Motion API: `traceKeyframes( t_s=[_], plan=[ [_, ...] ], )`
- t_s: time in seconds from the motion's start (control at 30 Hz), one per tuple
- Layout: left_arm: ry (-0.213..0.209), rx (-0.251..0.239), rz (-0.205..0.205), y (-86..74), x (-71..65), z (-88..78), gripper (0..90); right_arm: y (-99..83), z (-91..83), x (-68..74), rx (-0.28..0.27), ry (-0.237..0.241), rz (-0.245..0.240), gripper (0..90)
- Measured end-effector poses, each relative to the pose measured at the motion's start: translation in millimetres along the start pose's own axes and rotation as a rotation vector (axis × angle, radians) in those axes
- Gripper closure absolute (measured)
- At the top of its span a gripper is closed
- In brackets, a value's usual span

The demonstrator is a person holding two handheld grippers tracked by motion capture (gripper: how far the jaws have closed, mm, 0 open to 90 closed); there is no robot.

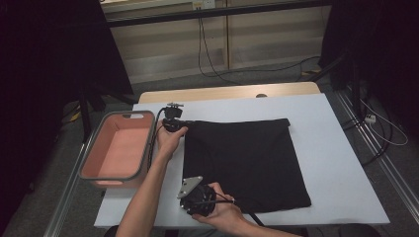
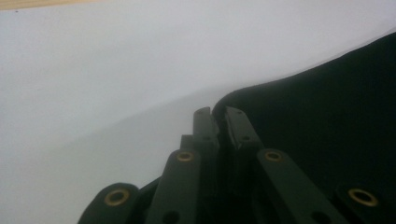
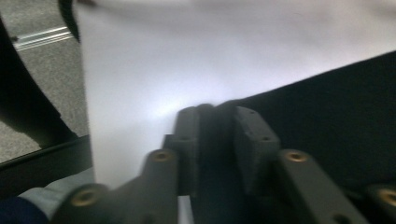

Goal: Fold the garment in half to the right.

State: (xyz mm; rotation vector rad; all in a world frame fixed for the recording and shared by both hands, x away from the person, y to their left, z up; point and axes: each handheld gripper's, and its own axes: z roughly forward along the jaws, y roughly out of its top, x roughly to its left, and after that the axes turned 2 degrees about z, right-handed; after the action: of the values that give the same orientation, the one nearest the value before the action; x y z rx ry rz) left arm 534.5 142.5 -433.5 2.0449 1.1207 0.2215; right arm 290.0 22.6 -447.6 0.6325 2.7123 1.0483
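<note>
Presently, a black cloth (image 1: 247,165) is laid flat at the centre of the high view, on a white table (image 1: 341,163), with a pink basket (image 1: 118,150) to its left.

The cloth is judged light, soft and limp. It may be expected to sag and drape when lifted, and to slide readily on the smooth tabletop. Its matt weave is not judged slippery between pads. Corners and hems are the sound places to take hold, since a pinch in mid-panel would only bunch it.

The left gripper (image 2: 219,122) is seen with its jaws closed on the cloth's upper left corner. The right gripper (image 3: 215,122) is seen at the lower left edge with fabric between its jaws, which are closed on it, though that view is blurred.

The cloth is roughly square, so no strong long axis is noted. Its sides lean slightly, running from upper left to lower right of the high view. The gripped edge faces the basket.
</note>
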Motion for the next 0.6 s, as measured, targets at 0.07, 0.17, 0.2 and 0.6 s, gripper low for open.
traceKeyframes(
  t_s=[0.07, 0.17, 0.2, 0.6],
  plan=[
    [0.005, -0.006, 0.000, 0.8, 0.5, -1.3, 84.3, -1.5, -0.3, -4.7, -0.005, 0.005, 0.019, 84.2],
    [0.005, -0.019, -0.021, 2.1, 1.2, -3.4, 84.9, -3.9, -1.9, -5.5, -0.023, 0.010, 0.025, 87.1],
    [-0.001, -0.025, -0.028, 2.8, 0.0, -4.0, 85.0, -4.2, -3.2, -4.9, -0.029, 0.013, 0.031, 87.4],
    [-0.019, -0.034, -0.029, 5.1, -5.8, -2.8, 86.7, -16.3, -44.7, -7.1, -0.156, 0.043, 0.124, 87.5]
  ],
)
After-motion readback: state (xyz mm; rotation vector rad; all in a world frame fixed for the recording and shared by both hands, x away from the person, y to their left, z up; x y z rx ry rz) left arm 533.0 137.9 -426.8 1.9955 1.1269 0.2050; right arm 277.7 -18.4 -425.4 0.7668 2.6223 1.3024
